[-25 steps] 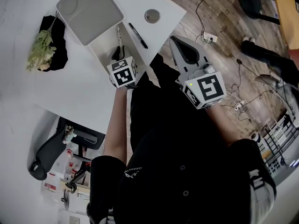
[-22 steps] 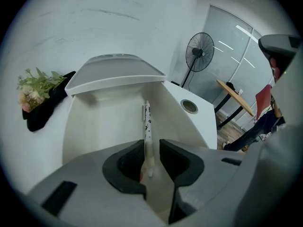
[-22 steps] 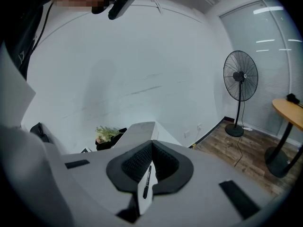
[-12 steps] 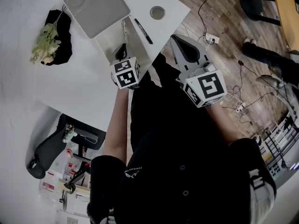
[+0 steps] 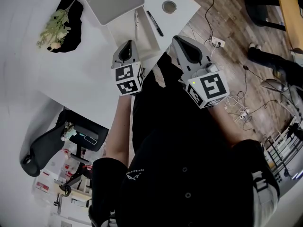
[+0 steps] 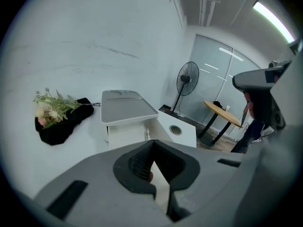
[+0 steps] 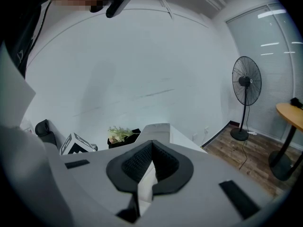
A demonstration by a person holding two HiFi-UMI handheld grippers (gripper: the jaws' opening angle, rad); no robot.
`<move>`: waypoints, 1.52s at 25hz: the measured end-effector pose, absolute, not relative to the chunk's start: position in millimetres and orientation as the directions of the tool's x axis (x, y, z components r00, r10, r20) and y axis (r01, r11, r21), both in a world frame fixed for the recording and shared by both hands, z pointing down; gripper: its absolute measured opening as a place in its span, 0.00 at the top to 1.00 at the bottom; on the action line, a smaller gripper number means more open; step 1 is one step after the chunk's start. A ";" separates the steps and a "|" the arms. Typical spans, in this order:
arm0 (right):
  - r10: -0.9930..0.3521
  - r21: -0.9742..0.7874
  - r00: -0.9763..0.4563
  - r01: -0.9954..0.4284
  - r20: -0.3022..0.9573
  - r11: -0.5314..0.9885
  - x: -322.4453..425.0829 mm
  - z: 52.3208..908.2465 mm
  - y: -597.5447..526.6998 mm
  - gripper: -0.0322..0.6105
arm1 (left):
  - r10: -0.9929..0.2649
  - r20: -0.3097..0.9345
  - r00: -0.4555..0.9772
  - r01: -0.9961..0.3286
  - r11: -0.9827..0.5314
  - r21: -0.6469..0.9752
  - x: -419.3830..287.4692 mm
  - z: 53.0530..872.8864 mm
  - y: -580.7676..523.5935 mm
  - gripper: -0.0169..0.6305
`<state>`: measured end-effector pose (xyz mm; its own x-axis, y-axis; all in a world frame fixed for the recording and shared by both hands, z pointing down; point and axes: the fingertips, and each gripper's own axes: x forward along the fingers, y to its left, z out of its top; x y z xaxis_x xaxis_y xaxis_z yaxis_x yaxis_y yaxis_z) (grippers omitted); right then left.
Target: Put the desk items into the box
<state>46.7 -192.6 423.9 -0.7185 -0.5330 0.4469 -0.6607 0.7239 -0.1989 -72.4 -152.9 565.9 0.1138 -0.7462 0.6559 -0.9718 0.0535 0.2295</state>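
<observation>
A white open box (image 5: 142,38) stands on the desk, its grey lid (image 5: 111,0) resting at its far end. A slim pen (image 5: 136,19) lies inside it. On the desk to the right of the box lie a black marker (image 5: 155,23) and a round silver item (image 5: 169,6). My left gripper (image 5: 126,49) is shut and empty, just short of the box's near end. My right gripper (image 5: 185,46) is shut and empty too, held past the desk's edge. In the left gripper view the box (image 6: 124,137), lid (image 6: 127,109) and round item (image 6: 175,129) lie ahead.
A sprig of flowers on black cloth (image 5: 59,25) lies at the left of the white desk (image 5: 80,84). An office chair (image 5: 45,145) stands below the desk's near edge. Cables and a power strip (image 5: 215,42) lie on the wooden floor at the right. A standing fan (image 6: 188,85) is behind.
My left gripper has drawn back out of the box toward the person. The desk has slid up in the head view. The right gripper has hardly moved.
</observation>
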 end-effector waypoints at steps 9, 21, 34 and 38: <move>-0.532 -0.179 -0.728 -0.647 0.432 0.741 24.0 412.7 -144.7 0.95 | -0.833 0.545 0.097 -0.969 0.046 0.244 -93.4 508.9 -105.4 0.96; -0.526 -0.152 -0.747 -0.623 0.407 0.768 -3.0 398.3 -94.7 0.95 | -0.929 0.354 0.108 -0.968 -0.018 0.249 -112.4 429.4 -58.9 0.96; -0.505 -0.133 -0.774 -0.587 0.382 0.799 -25.1 392.3 -49.4 0.95 | -0.953 0.283 0.107 -0.975 -0.044 0.220 -114.5 403.4 -3.6 0.96; -0.498 -0.125 -0.783 -0.574 0.373 0.809 -30.0 389.0 -37.6 0.95 | -0.958 0.266 0.108 -0.978 -0.055 0.200 -112.9 397.4 7.0 0.96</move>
<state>-30.0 -37.6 389.0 -0.7829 -0.4980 0.3729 -0.5743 0.8090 -0.1252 -112.9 7.0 397.4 0.1084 -0.9578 0.2663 -0.9783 -0.0552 0.1998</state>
